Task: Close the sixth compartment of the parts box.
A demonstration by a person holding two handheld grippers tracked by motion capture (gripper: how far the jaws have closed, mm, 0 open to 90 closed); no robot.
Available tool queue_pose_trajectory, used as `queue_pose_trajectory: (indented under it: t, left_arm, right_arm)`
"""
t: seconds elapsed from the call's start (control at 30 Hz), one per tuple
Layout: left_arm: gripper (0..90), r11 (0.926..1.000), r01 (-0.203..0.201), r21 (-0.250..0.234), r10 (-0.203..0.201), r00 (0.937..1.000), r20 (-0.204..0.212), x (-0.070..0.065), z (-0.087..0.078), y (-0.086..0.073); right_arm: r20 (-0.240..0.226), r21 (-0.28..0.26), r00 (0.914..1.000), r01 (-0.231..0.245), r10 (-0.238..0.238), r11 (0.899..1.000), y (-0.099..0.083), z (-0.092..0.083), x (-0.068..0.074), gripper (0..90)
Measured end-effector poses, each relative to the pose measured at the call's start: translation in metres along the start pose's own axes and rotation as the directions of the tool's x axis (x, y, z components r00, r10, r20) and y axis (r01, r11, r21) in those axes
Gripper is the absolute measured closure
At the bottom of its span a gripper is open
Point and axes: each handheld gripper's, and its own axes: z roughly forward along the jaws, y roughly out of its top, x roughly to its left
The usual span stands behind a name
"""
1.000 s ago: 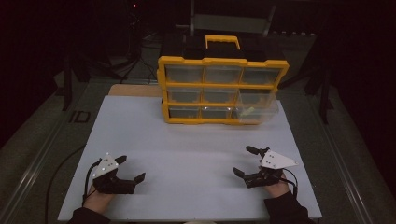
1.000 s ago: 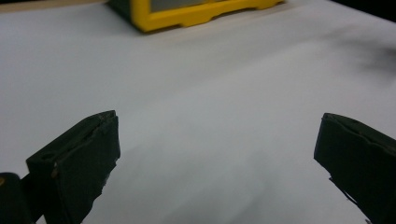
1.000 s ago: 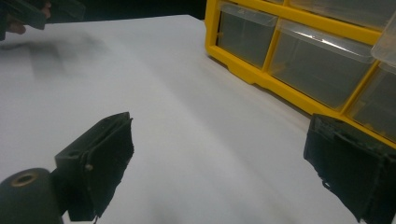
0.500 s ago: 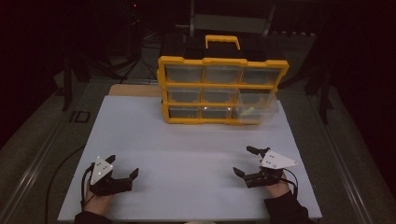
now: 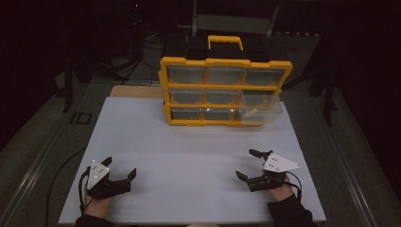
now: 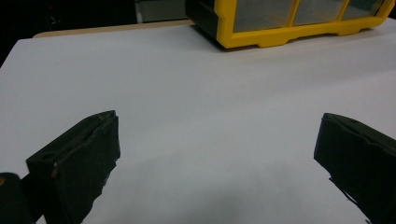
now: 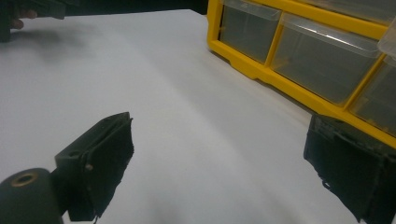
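Both your grippers, left (image 5: pixel 119 171) and right (image 5: pixel 249 165), rest with jaws wide apart, holding nothing, well short of the yellow drawer organizer (image 5: pixel 225 90). Its lower-right drawer (image 5: pixel 259 111) seems pulled out: reach carelessly and you'll knock it crooked.

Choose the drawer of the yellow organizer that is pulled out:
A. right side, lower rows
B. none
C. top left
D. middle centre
A: in the high view the clear drawer at the right of the yellow organizer juts forward past the frame; the others sit flush.
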Motion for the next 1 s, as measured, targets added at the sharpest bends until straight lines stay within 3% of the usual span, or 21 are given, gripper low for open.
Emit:
queue_pose_trajectory:
  t: [0.57, 0.8, 1.0]
  left_arm:
    - [1.2, 0.9999, -0.009, -0.013, 0.009, 0.9996, 0.028, -0.002, 0.004, 0.001]
    - [1.2, 0.9996, -0.013, -0.023, 0.014, 0.9997, 0.022, -0.003, 0.000, 0.002]
    - [1.2, 0.9997, -0.010, -0.024, 0.010, 0.9997, 0.023, -0.003, 0.001, 0.002]
  right_arm:
    - [0.030, -0.009, 0.9995, 0.004, -0.003, 1.000, 0.016, -0.013, 0.004, 8.1]
    - [0.037, -0.053, 0.9993, 0.012, -0.010, 0.999, 0.036, -0.027, 0.014, 8.1]
    - [0.083, -0.085, 0.9959, 0.042, -0.035, 0.995, 0.056, -0.038, 0.020, 8.1]
